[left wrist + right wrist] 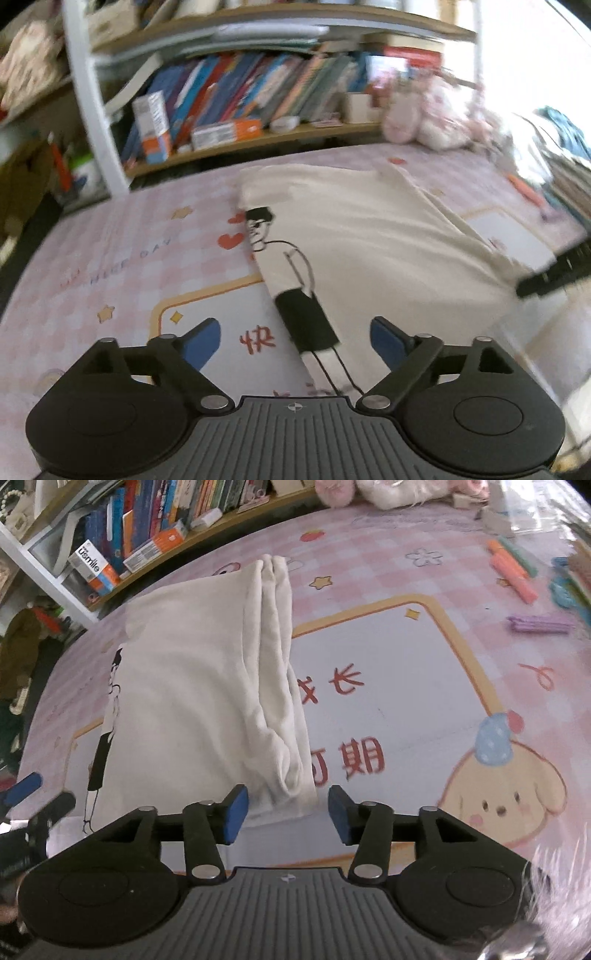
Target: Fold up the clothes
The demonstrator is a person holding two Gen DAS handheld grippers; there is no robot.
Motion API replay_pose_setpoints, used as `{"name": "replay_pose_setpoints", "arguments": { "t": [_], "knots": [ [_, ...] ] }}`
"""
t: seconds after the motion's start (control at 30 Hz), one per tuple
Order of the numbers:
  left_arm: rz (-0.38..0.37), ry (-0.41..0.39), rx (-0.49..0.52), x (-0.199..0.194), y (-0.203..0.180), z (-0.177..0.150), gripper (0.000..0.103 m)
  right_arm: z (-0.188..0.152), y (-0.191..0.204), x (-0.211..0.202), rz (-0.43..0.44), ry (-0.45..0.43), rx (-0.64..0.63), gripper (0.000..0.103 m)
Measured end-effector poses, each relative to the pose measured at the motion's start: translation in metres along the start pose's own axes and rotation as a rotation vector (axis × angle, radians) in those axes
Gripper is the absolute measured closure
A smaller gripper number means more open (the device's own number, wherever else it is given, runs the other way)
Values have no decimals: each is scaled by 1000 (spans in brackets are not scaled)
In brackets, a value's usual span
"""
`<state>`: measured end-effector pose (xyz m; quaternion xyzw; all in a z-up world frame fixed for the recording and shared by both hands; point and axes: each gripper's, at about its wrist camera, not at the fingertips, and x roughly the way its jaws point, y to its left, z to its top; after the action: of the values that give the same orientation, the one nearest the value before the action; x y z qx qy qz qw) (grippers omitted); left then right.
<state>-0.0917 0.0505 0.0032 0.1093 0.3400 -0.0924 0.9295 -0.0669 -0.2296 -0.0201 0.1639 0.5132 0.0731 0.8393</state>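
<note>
A cream T-shirt with a line-drawn figure print lies folded lengthwise on the pink patterned mat. It also shows in the right wrist view, with stacked fold layers along its right edge. My left gripper is open above the shirt's near left edge, holding nothing. My right gripper is open, its blue pads on either side of the shirt's near right corner, not closed on it. The right gripper shows as a dark bar in the left view; the left gripper shows at the right view's left edge.
A bookshelf with books and boxes runs along the mat's far side. Plush toys sit at the far right. Highlighter pens and a purple clip lie on the mat to the right of the shirt.
</note>
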Motion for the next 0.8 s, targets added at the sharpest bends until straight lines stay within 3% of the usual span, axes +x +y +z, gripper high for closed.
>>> {"name": "replay_pose_setpoints", "arguments": {
  "t": [0.1,0.27,0.63,0.8],
  "knots": [
    [-15,-4,92,-7,-14,-8,9,-12,5,-7,-35,-18,14,46],
    [-83,-35,215,-22,-33,-22,9,-25,10,-8,-23,-25,78,44],
    [-130,-34,221,-24,-35,-30,9,-37,8,-4,57,-42,292,43],
    [-163,-25,223,-18,-37,-28,9,-32,0,-1,94,-64,401,52]
  ]
}}
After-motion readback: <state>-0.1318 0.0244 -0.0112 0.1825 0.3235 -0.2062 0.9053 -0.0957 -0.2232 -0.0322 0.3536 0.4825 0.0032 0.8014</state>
